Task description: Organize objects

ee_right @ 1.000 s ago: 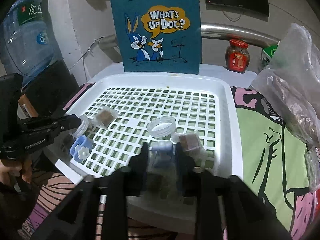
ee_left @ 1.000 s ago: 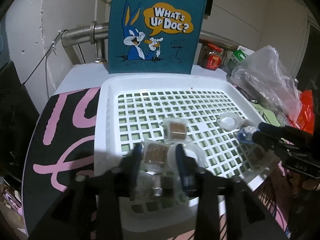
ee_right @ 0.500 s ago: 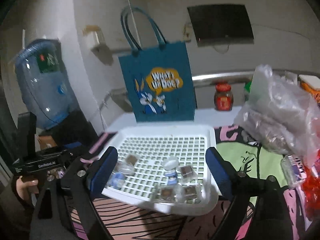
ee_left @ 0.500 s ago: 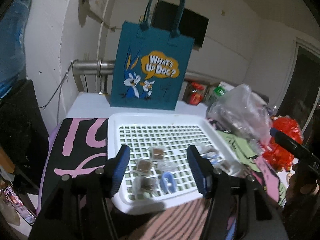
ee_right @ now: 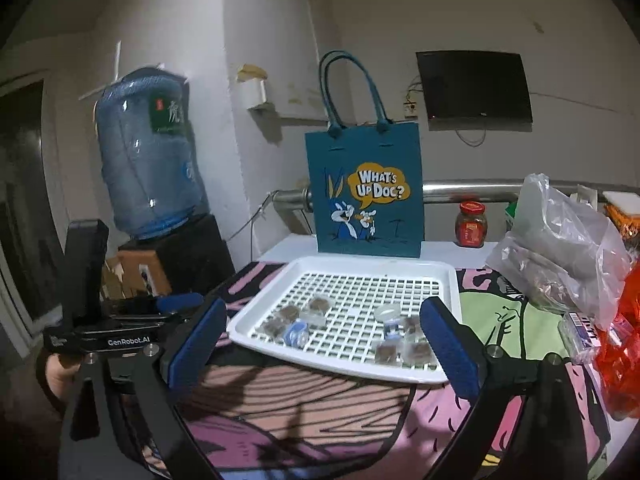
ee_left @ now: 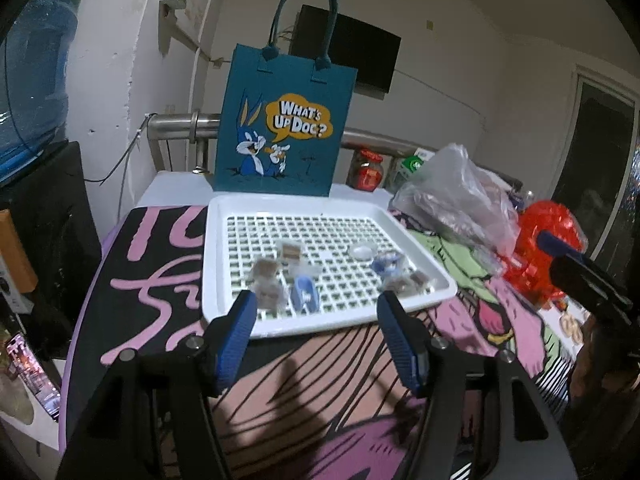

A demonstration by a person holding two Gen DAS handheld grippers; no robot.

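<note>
A white slotted tray (ee_left: 224, 216) (ee_right: 448, 276) lies on a patterned cloth. In it are several small clear boxes with brown contents (ee_left: 291, 251) (ee_right: 320, 303), a light blue piece (ee_left: 304, 298) (ee_right: 295, 330), a round clear lid (ee_left: 362, 250) (ee_right: 387, 312) and another blue-white piece (ee_left: 386, 266) (ee_right: 392, 328). My left gripper (ee_left: 316, 320) is open and empty, held back from the tray's near edge. My right gripper (ee_right: 324, 334) is open and empty, also back from the tray. The left gripper also shows at the left in the right wrist view (ee_right: 132, 320).
A teal "What's Up Doc?" bag (ee_left: 284, 120) (ee_right: 366, 188) stands behind the tray. A clear plastic bag (ee_left: 452, 196) (ee_right: 560, 244), a red jar (ee_right: 471, 224) and red plastic (ee_left: 548, 240) lie to the right. A water bottle (ee_right: 148, 156) stands at left.
Both grippers have opened, let go of the pieces in the tray, and pulled back and up from it. The pieces stay in the tray.
</note>
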